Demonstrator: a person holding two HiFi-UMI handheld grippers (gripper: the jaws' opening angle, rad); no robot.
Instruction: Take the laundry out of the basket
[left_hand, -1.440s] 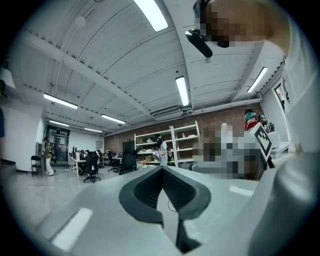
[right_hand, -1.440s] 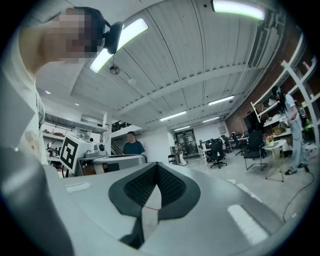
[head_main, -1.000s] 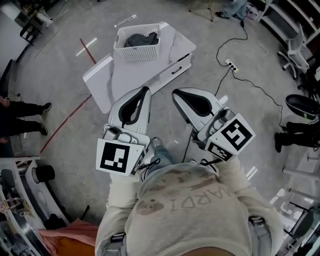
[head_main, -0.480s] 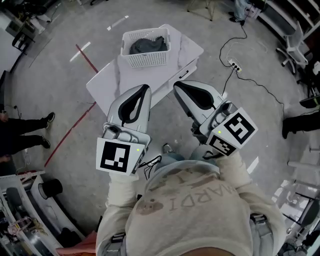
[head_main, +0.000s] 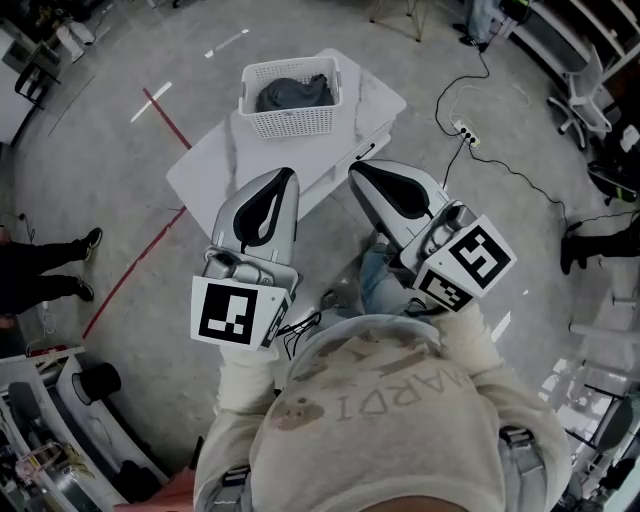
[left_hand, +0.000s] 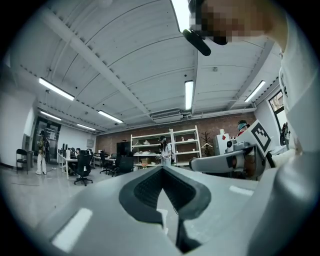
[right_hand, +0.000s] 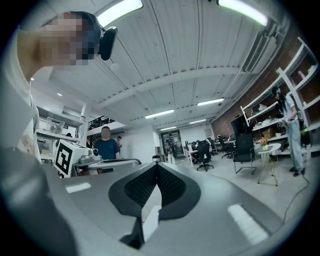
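Note:
A white slatted basket holding dark grey laundry stands on the far end of a low white table in the head view. My left gripper and right gripper are held side by side in front of my chest, pointing level toward the table, short of the basket. Both are shut with nothing between the jaws. In the left gripper view the left gripper has its pads meeting at the tip. The right gripper shows the same in its own view. Neither gripper view shows the basket.
A power strip and black cable lie on the floor right of the table. A red tape line crosses the floor at left. A bystander's legs are at far left, office chairs at right. A person stands beyond.
The table and basket have drawn nearer and shifted slightly right in the head view as I stepped forward. Both grippers keep the same shut pose in front of me.

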